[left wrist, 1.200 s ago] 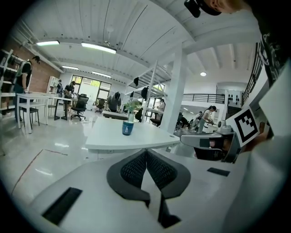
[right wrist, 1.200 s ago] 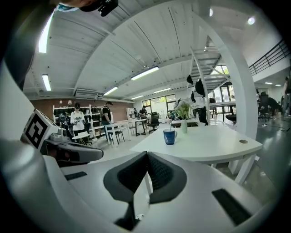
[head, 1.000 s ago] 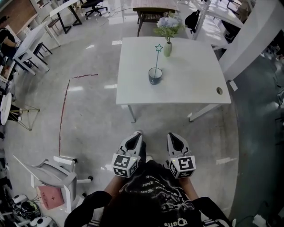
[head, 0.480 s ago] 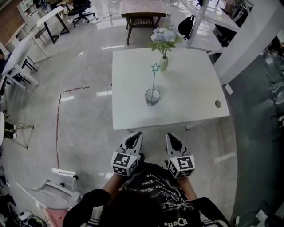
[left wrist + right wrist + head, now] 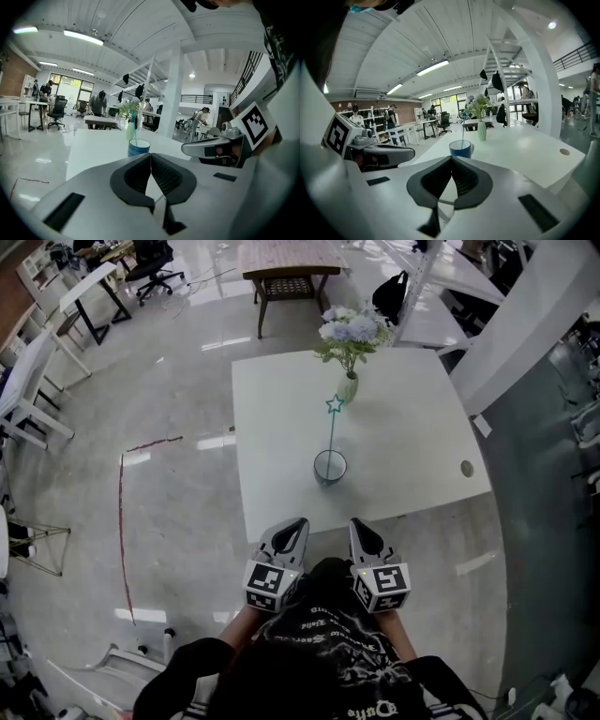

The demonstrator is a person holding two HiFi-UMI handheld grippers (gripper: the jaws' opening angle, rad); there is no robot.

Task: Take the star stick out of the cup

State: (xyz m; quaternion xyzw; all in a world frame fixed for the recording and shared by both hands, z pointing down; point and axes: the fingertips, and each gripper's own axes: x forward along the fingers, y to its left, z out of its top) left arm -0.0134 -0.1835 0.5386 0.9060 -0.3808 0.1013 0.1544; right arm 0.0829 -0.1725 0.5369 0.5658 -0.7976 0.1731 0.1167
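Observation:
A blue cup [image 5: 329,466] stands near the front edge of the white table [image 5: 412,451]. A thin star stick [image 5: 333,418] rises out of it, its teal star at the top. The cup [image 5: 139,146] also shows ahead in the left gripper view, and the cup [image 5: 461,148] with the stick [image 5: 463,126] in the right gripper view. My left gripper [image 5: 291,529] and right gripper [image 5: 362,529] hang side by side just short of the table's front edge, both shut and empty, apart from the cup.
A green vase of pale flowers [image 5: 348,382] stands behind the cup on the table. A round cable hole [image 5: 467,468] sits at the table's right. A white pillar [image 5: 525,324] rises to the right; desks and chairs [image 5: 37,381] stand at the left.
The table and cup have come nearer and lower in the head view as the person walked forward. Both grippers stay shut, side by side.

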